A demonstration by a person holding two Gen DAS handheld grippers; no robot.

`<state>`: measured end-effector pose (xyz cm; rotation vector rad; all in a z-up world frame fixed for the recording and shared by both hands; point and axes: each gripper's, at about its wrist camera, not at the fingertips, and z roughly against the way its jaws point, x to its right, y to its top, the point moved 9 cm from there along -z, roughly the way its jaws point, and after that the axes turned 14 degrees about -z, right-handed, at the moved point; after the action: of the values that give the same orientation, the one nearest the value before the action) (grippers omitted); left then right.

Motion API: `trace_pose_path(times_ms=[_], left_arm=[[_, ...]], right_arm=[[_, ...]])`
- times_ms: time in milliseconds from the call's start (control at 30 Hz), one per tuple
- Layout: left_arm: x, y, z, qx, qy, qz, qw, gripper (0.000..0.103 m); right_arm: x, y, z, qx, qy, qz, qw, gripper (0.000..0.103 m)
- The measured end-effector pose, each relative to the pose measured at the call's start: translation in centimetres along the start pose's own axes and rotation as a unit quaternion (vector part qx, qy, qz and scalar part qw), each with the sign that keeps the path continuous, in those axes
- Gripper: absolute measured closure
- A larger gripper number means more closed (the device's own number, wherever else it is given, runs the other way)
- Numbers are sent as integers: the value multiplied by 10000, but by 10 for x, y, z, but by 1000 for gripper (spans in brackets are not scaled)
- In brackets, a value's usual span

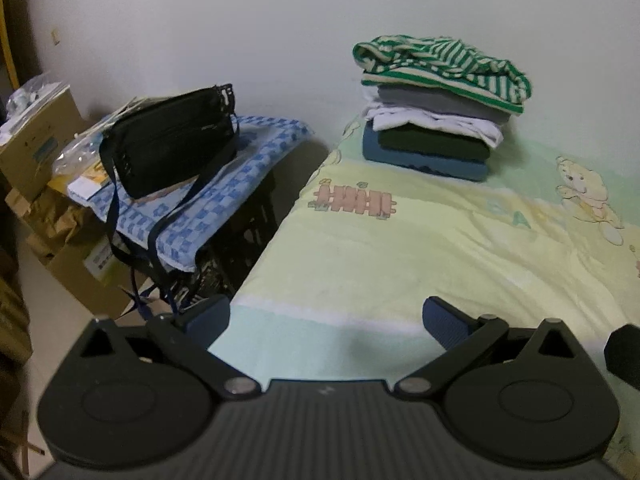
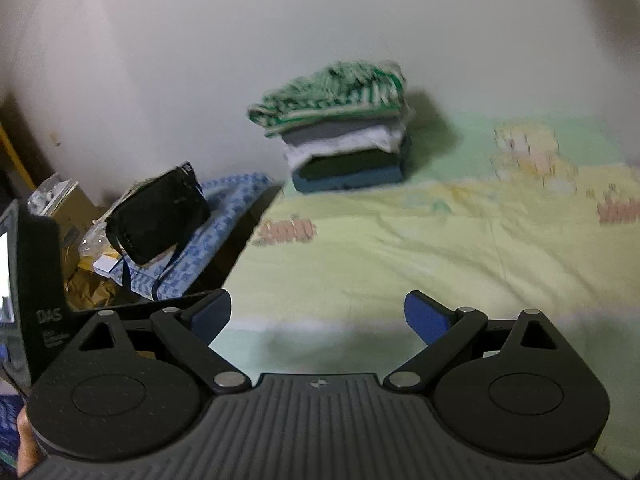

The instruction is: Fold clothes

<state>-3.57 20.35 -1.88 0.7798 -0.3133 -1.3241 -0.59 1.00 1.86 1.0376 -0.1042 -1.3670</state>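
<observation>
Left gripper (image 1: 326,322): blue-padded fingers spread wide, nothing between them, low centre of the frame over the bed's near edge.
Right gripper (image 2: 318,316): fingers likewise apart and empty, low centre of its blurred frame.
Bed sheet (image 1: 400,240): pale yellow-green cartoon-print cotton, bare in mid-frame.
Stack of folded clothes (image 1: 436,108): upper right against the wall; a green-and-white striped knit top (image 1: 440,66) lies loosely on grey, white, dark green and blue layers.
Stage: fits folding finished, or a pause between garments.
Side clutter: black fabric shoulder bag (image 1: 168,140), left of frame.

Left tongs (image 1: 326,322), right tongs (image 2: 318,316) spread wide, empty
</observation>
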Motion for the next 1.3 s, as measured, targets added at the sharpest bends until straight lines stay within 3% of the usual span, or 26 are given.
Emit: trace_pose_path(times_ms=[133, 333, 467, 733, 1133, 1300], left_arm=[[0, -2, -1, 25, 34, -54, 10000, 0], [3, -3, -15, -169, -696, -87, 9974, 0], [-6, 1, -25, -207, -707, -134, 9972, 0], [-13, 12, -38, -1, -677, -883, 9938, 0], [-17, 15, -48, 125, -771, -980, 9921, 0], [-9, 11, -50, 13, -1028, -999, 9897, 0]], right_arm=[[-7, -10, -4, 274, -455, 501, 9973, 6], [-3, -19, -34, 266, -1118, 615, 9915, 6], [-3, -12, -46, 459, -1405, 546, 9875, 7], [1, -5, -70, 694, -1764, -120, 9818, 7], [-3, 2, -77, 947, -2081, -303, 9730, 7], [-5, 1, -75, 943, -2161, -203, 9716, 7]])
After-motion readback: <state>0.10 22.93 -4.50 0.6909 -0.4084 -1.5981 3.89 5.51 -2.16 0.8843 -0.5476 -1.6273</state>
